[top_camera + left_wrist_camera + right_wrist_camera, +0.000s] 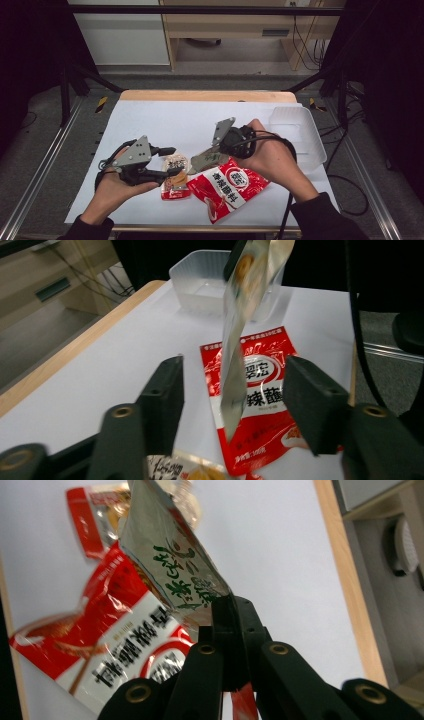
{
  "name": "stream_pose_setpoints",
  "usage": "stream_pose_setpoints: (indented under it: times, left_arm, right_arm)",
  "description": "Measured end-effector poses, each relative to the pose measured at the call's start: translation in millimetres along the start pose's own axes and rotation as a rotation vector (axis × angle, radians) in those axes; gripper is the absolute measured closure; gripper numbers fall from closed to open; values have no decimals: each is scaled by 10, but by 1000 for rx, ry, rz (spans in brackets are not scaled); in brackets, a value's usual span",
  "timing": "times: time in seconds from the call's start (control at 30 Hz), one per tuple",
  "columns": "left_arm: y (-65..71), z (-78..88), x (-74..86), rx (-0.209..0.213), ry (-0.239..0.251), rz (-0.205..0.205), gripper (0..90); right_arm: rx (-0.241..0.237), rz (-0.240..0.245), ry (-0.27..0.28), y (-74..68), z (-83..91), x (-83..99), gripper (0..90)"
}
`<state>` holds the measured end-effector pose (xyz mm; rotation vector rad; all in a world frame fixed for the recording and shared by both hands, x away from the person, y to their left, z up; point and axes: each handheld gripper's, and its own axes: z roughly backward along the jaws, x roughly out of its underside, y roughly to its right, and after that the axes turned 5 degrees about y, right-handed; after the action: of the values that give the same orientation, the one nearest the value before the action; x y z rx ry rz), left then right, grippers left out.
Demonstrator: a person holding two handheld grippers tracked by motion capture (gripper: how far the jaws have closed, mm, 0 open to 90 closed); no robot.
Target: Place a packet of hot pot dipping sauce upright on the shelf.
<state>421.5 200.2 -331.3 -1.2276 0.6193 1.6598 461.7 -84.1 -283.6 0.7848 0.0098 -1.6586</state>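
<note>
Silver packet (170, 565), green Chinese writing, pinched by right gripper (227, 615) fingers, lifted over red packet (227, 187) near table (165, 115) front edge. Left gripper (172, 160) fingers wide, empty.

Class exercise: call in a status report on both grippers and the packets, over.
Right gripper shut on silver sachet, lifted off the table. Left gripper open, holding nothing. Red packet flat below. Clear tray unobstructed.

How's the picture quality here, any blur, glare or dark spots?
High view: white table sheet evenly lit, surroundings dark. Left gripper view: hanging silver packet motion-blurred, near jaws soft. Right gripper view: that packet's foil shows soft sheen, its green print sharp; the red packet glints.
</note>
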Motion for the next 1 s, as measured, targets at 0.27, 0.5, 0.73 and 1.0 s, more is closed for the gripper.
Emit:
stream_pose_setpoints:
  times: [0.27, 0.5, 0.73, 1.0]
  left_arm:
    - [-65, 243, 698, -126, -33, 71, 147]
    - [-159, 372, 1176, -208, -77, 147, 90]
    - [-207, 430, 1353, -270, -106, 184, 90]
    - [-249, 489, 1412, -305, -124, 205, 91]
  right_arm:
    - [98, -82, -37, 295, 404, 384, 900]
    - [152, -149, -68, 461, 653, 716, 900]
    - [185, -206, -78, 533, 792, 1016, 900]
    - [195, -274, -107, 586, 931, 1449, 900]
